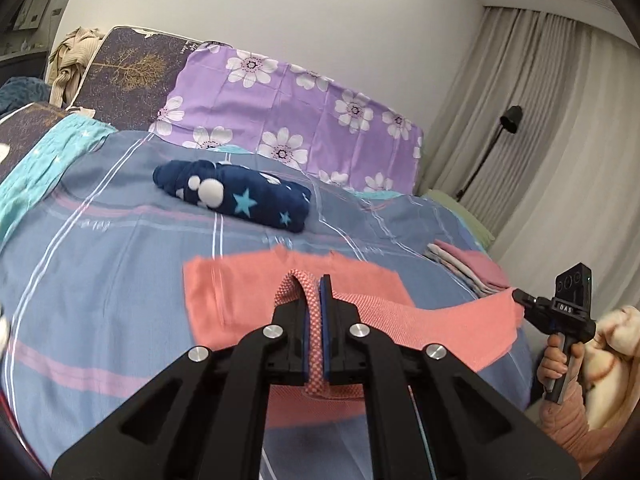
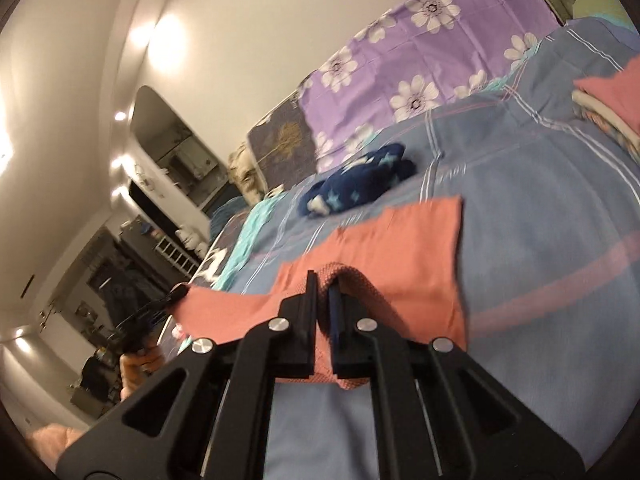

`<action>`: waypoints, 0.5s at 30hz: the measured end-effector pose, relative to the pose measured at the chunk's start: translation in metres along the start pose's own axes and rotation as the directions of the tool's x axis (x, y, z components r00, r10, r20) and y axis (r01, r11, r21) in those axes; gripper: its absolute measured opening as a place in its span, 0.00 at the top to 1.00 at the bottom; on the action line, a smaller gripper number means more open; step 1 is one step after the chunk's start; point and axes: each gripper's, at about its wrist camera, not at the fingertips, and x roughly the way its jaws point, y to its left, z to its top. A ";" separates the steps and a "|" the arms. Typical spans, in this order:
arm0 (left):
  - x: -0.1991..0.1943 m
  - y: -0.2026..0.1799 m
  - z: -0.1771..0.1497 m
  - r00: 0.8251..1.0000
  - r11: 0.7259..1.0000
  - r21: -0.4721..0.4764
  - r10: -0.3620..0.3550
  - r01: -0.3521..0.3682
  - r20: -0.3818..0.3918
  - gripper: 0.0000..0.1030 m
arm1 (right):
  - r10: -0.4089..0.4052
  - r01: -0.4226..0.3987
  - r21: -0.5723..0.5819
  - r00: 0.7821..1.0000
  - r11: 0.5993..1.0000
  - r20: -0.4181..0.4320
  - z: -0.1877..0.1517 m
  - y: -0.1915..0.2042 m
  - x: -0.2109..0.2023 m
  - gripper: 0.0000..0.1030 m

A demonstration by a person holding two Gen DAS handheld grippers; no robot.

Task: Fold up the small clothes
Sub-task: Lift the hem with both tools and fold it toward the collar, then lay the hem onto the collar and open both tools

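A salmon-pink garment (image 1: 248, 300) hangs stretched between two hand-held grippers above a bed spread with a blue-grey striped sheet (image 1: 100, 248). The left gripper (image 1: 314, 300) is clamped on a fold of the garment's knitted edge, the cloth pinched tight between its closed black fingers (image 1: 325, 292). The right gripper (image 2: 322, 300), seen from its own camera, is likewise closed on the pink cloth, a ridge of the fabric bunched between and beside its fingers; from the left camera it appears at the far right of the scene, gripping the other corner of the same garment, with a person's hand (image 1: 560, 360) wrapped round its handle. The far part of the garment lies flat on the sheet while the near edge is lifted clear of it.

Farther up the bed a dark blue bundle (image 1: 236, 196) printed with stars and white shapes lies on the sheet, well apart from the pink garment. A stack of folded clothes (image 1: 468, 268) in pink and pale tones sits near the right edge of the bed. A purple pillow (image 1: 304, 120) with white flowers leans against the wall at the head of the bed, beside a dark cushion (image 1: 128, 72) bearing a gold tree. Pale curtains (image 1: 552, 140) and a black floor lamp (image 1: 508, 124) stand to the right.
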 end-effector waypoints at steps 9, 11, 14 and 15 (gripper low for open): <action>0.156 0.060 0.004 0.964 0.986 -0.035 0.153 -0.165 -0.219 0.96 | -0.208 0.226 0.096 0.963 0.969 -0.173 0.047 -0.093 0.154 0.95; 0.179 0.079 -0.013 0.942 0.975 -0.061 0.188 -0.213 -0.279 0.96 | -0.232 0.260 0.107 0.948 0.960 -0.218 0.041 -0.108 0.173 0.92; 0.184 0.093 -0.028 0.942 0.976 -0.098 0.159 -0.196 -0.296 0.94 | -0.203 0.238 0.132 0.950 0.962 -0.236 0.034 -0.120 0.180 0.90; 0.180 0.094 -0.029 0.946 0.977 -0.109 0.144 -0.182 -0.289 0.93 | -0.193 0.229 0.134 0.952 0.964 -0.240 0.034 -0.122 0.179 0.86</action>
